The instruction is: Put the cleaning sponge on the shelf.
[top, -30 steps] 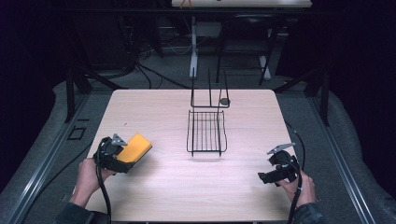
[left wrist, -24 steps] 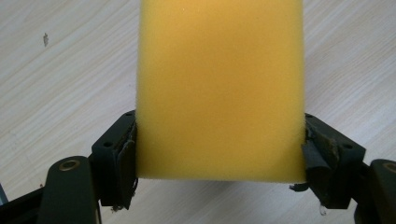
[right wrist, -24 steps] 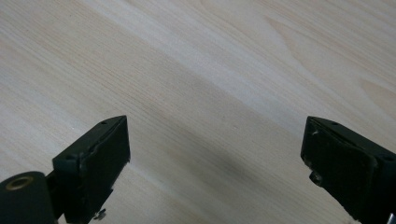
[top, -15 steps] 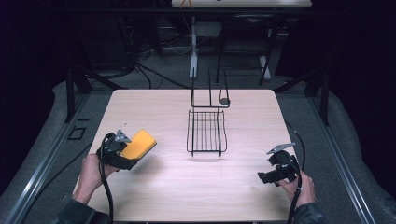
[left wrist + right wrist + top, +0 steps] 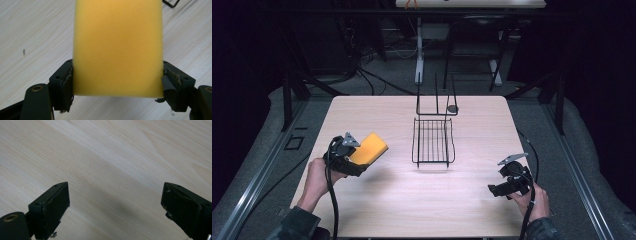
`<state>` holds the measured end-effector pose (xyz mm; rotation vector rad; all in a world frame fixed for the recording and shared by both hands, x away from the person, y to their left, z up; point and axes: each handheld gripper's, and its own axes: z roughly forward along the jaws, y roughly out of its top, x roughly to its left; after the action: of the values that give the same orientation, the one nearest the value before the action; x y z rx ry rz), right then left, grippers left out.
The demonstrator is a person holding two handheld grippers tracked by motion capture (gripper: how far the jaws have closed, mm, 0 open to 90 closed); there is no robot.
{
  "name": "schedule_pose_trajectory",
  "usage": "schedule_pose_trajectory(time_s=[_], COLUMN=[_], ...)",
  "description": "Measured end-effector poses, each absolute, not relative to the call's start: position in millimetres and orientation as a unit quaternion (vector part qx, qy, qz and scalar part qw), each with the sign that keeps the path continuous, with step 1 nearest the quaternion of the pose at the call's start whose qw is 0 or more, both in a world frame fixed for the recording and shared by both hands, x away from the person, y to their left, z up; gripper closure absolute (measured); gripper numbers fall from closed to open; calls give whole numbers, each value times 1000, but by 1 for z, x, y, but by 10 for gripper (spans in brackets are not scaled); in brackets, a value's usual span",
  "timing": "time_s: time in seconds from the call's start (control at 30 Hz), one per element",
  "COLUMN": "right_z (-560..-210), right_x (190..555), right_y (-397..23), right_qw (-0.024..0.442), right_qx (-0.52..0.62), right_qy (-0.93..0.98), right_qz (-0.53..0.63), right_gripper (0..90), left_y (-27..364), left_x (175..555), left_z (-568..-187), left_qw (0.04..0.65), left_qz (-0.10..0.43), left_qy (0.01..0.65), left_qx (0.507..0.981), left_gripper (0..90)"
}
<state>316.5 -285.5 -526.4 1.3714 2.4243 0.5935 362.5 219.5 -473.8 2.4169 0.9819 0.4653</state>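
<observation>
A yellow sponge [image 5: 369, 148] hangs above the table's left side, with my left gripper [image 5: 353, 160] shut on its near end. In the left gripper view the sponge [image 5: 117, 47] runs away from the camera, and both black pads [image 5: 67, 85] press on its sides. A black wire rack [image 5: 433, 141] stands at the table's middle, to the right of the sponge. My right gripper [image 5: 496, 189] rests low near the table's front right, jaws wide apart. In the right gripper view its fingers [image 5: 51, 207] frame bare wood, and that gripper [image 5: 116, 210] holds nothing.
The wooden table [image 5: 472, 210] has free surface in front of the rack and between the two hands. A small dark round object [image 5: 452, 108] lies by the rack's upright far end. Dark floor, cables and stands surround the table.
My left gripper has carried the sponge up and a little to the right, toward the rack. The right hand has kept still.
</observation>
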Motion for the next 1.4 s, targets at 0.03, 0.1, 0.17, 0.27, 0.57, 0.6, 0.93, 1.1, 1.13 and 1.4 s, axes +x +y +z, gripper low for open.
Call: schedule_pose_trajectory(time_s=[0.03,0.1,0.17,0.27,0.57,0.6,0.93,1.1,1.13,1.4], right_z=[-526,-526,-526,-527,-527,-527,-526,-526,-526,-525], right_x=[316,317,317,317,317,317,317,316,316,315], right_y=[-286,-286,-286,-285,-285,-285,-285,-284,-284,-285], right_qw=[147,147,146,149,148,149,149,148,147,145], right_qx=[476,476,476,475,476,476,474,474,474,474], right_qy=[842,842,842,842,842,842,843,843,843,843], right_qz=[206,206,206,209,206,208,206,208,209,210], right_gripper=[78,77,77,78,77,77,78,78,78,78], left_y=[218,215,213,209,203,202,183,175,173,159], left_x=[363,364,366,366,371,371,377,378,379,385], left_z=[-473,-472,-470,-468,-460,-460,-452,-450,-449,-449], left_qw=[243,247,246,248,257,257,265,268,268,269], left_qz=[171,172,172,172,176,176,171,168,169,156], left_qy=[357,356,352,347,338,336,314,304,301,282], left_qx=[886,885,887,888,888,889,895,898,899,908], left_gripper=[244,244,244,244,244,244,244,244,244,244])
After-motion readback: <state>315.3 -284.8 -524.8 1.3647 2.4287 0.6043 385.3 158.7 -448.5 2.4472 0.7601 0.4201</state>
